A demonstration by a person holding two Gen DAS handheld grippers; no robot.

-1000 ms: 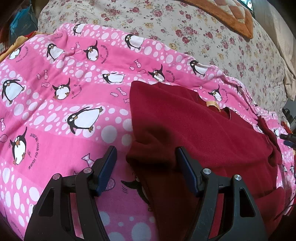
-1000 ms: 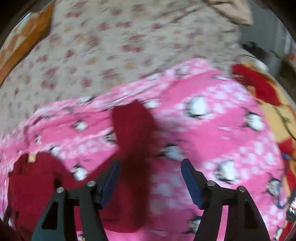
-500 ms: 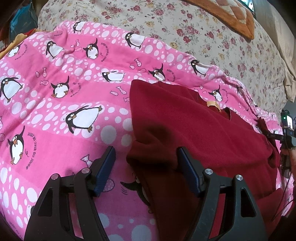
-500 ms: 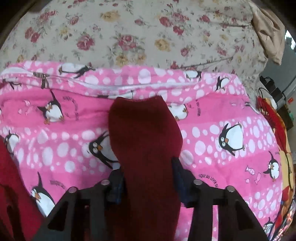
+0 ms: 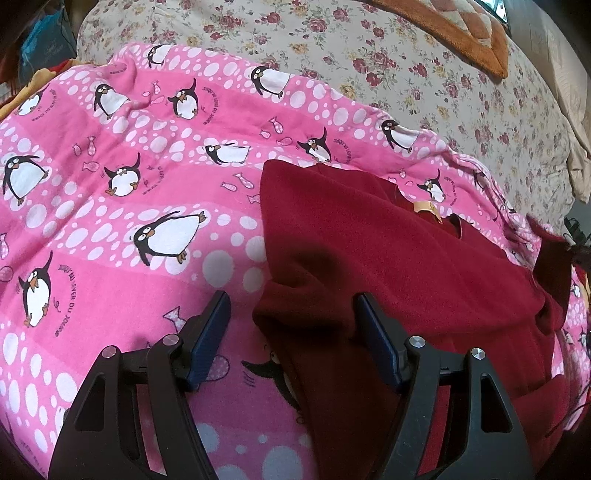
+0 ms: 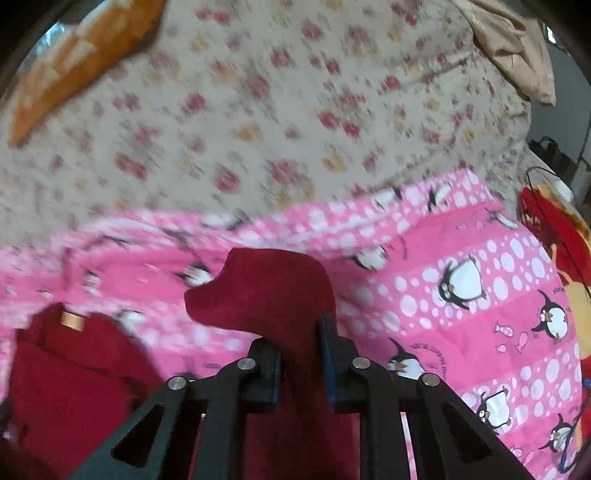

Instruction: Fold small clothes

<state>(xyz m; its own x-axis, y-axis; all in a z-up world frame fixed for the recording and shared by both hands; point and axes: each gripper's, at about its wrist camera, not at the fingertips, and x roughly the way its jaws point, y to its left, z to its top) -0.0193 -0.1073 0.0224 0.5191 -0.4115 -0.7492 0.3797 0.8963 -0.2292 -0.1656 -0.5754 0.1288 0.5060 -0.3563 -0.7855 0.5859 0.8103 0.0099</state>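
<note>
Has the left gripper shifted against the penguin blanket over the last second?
No. The left gripper sits open over the same sleeve edge, beside the same penguin.

Two fisheye cameras, one riding each hand-held gripper, look forward and steeply down along their fingers at a bed from close range. The left wrist view sits low over the pink penguin blanket [image 5: 122, 206], its own left hand-held gripper [image 5: 291, 325] filling the near edge, with the floral sheet [image 5: 406, 74] at the far side. The right wrist view, blurred, looks over the right hand-held gripper [image 6: 301, 354] toward the same floral sheet. Both views share the dark red garment [image 5: 369, 258] with its tan neck label [image 5: 424, 206], the blanket, the sheet and the orange-edged quilt [image 5: 461, 33] at the far edge.
</note>
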